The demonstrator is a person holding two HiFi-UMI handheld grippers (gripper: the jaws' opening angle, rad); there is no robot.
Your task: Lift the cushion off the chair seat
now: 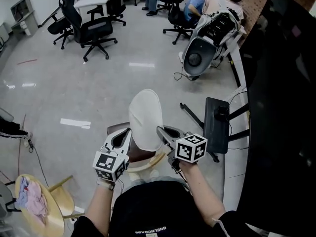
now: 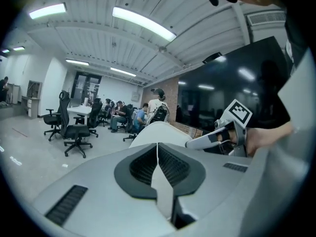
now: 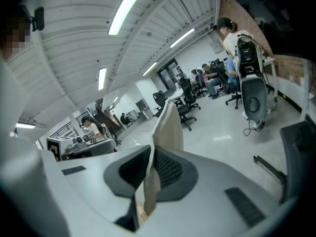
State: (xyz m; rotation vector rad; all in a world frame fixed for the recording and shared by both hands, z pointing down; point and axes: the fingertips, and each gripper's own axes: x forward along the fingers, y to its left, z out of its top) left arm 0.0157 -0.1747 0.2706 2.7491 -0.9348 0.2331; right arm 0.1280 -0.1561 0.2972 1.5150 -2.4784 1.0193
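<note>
Pinching the cushion [image 1: 145, 117] by its thin side edges, both claws are pressed together on pale fabric. The left gripper [image 2: 158, 154] squeezes a flat strip of it between its pads. The right gripper [image 3: 150, 154] clamps a fold on the opposite side. The cushion stands nearly upright between them, raised over the chair seat [image 1: 116, 130]. A brown patch of the seat shows at its left edge, and a wooden rim [image 1: 155, 161] shows at its near edge.

Ahead and to the left the pale floor [image 1: 98, 93] lies wide open. Black office chairs [image 1: 94, 31] stand well apart at the far left. On the right there is less room: a black stand [image 1: 217, 125] sits just beside the right gripper, and a large dark screen [image 1: 281, 107] closes off that side. A tipped grey chair [image 1: 207, 43] lies beyond the stand, with seated people [image 1: 197, 4] behind it.

At the lower left a round wooden chair [image 1: 54, 216] carries a pink cloth bundle [image 1: 29, 199] on its seat.

The cushion and grippers cover the middle of the chair seat, so it cannot be told whether the cushion's lower end hangs fully clear of it. The person's body hides the chair's legs. The picture's borders cut off the dark screen and the round wooden chair.
</note>
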